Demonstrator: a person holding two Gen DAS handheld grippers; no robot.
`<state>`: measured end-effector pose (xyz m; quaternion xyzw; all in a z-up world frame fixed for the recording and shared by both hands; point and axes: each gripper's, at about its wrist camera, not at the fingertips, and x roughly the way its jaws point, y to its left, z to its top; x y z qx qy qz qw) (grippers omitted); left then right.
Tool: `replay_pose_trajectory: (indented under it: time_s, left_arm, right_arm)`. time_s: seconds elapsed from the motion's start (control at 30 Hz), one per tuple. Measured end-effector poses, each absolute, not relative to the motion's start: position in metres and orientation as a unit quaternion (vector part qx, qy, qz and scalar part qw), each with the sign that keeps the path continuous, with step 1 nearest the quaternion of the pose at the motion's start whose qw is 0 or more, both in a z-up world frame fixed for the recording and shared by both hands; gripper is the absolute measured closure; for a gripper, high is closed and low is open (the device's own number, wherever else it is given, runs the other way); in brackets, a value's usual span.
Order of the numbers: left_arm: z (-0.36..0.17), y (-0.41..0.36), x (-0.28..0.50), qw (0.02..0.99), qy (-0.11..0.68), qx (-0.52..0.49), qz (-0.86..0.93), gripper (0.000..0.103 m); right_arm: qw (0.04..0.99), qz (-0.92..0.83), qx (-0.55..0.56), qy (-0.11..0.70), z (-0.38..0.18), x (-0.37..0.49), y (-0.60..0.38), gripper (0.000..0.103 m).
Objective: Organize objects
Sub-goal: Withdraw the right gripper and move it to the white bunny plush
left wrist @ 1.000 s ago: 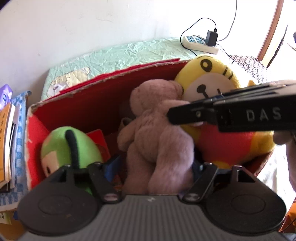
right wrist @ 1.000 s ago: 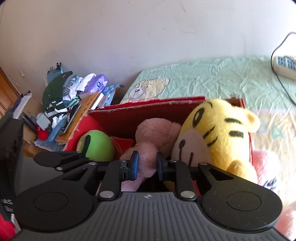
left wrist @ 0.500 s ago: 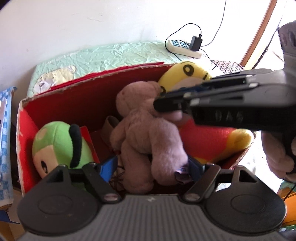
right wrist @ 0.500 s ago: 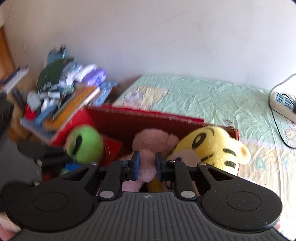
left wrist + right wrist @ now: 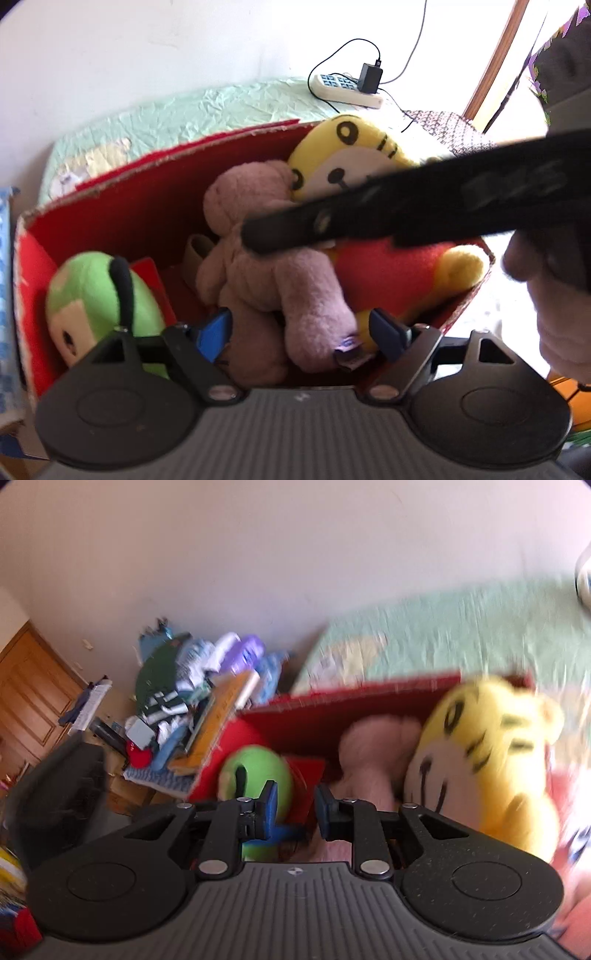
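Your left tongs (image 5: 301,330) stand apart, jaws just been widening, straddling the legs of the pink bear (image 5: 266,266); the blue pads don't press on it. The bear sits mid-box in the red cardboard box (image 5: 147,177), which rests on the bed (image 5: 192,114) near its front edge. Green plush (image 5: 92,299) at the box's left end, yellow tiger plush (image 5: 354,155) at the right end, touching the bear. Your right tongs (image 5: 293,810) are slightly apart and just been opening, nothing between them, hovering above the box; the view is blurred. Power strip (image 5: 343,86) near the bed's far right corner.
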<state>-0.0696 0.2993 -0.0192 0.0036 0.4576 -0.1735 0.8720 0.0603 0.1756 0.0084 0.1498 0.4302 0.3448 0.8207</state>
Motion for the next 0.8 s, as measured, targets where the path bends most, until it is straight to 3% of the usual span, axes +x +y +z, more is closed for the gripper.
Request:
replay_pose_trajectory:
  time_s: [0.13, 0.3, 0.4, 0.8]
  left_arm:
    - [-0.018, 0.308, -0.072, 0.874, 0.461, 0.010, -0.155, 0.016]
    - [-0.021, 0.315, -0.069, 0.870, 0.470, -0.008, -0.149, 0.014]
    - [-0.022, 0.312, -0.066, 0.870, 0.471, -0.006, -0.146, 0.014]
    - [-0.021, 0.292, -0.063, 0.868, 0.484, 0.025, -0.107, 0.013]
  right_arm:
    - [0.808, 0.351, 0.128, 0.456, -0.003, 0.057, 0.192, 0.080]
    - [0.817, 0.301, 0.075, 0.486, -0.007, 0.057, 0.201, 0.103]
    - [0.827, 0.272, 0.046, 0.490, -0.011, 0.057, 0.198, 0.103]
    - [0.833, 0.261, 0.103, 0.477, -0.017, 0.040, 0.179, 0.099]
